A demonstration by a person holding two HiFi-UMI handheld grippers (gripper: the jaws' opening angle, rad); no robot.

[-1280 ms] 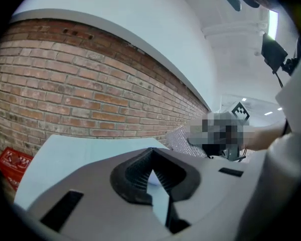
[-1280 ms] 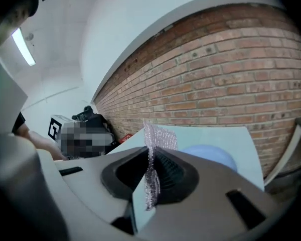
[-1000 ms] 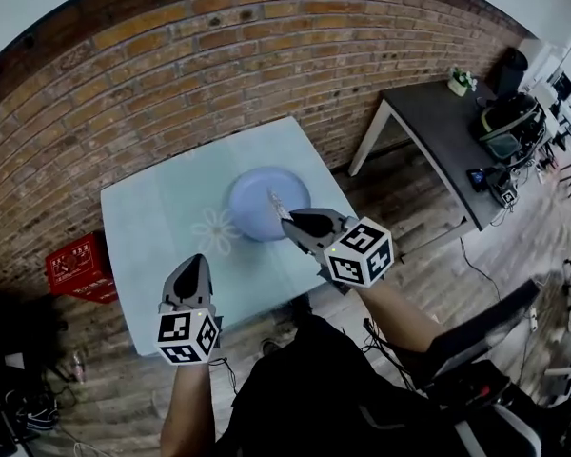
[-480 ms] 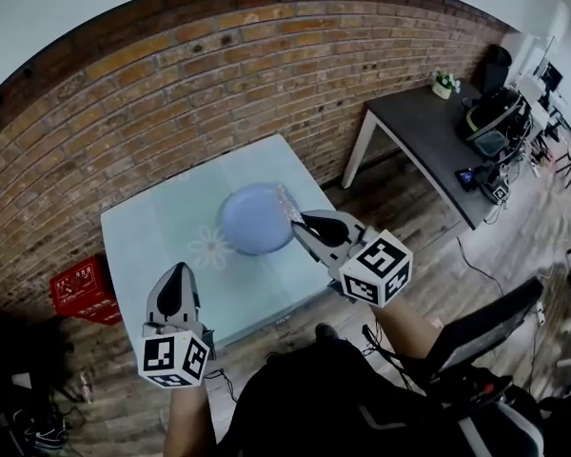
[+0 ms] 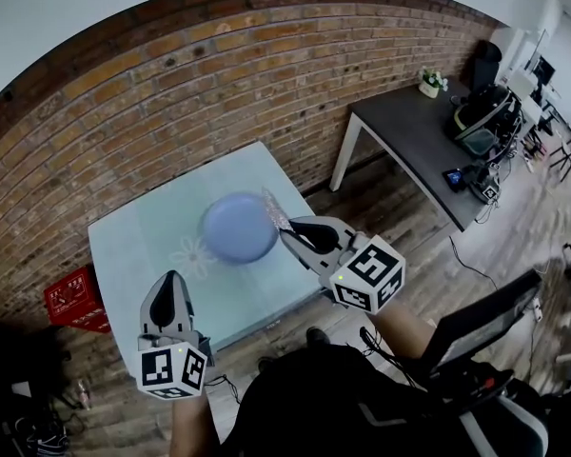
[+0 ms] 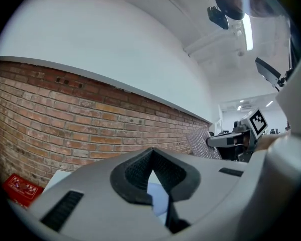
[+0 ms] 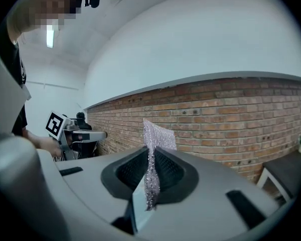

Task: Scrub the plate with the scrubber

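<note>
**At the plate's edge, scrubber ready**

Over the table [image 5: 124,246], the right gripper [image 5: 285,228] has its fingers clamped on the silvery scrubber [image 5: 273,208] beside the blue plate [image 5: 233,228], seemingly poised to scrub. The left gripper [image 5: 168,279] waits nearer, fingers together and empty.

bright even ceiling light, heavy fisheye edge distortion

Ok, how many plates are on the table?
1: the blue plate lies on the light table; the right gripper holds the scrubber near its right edge. None looks hidden.
</note>
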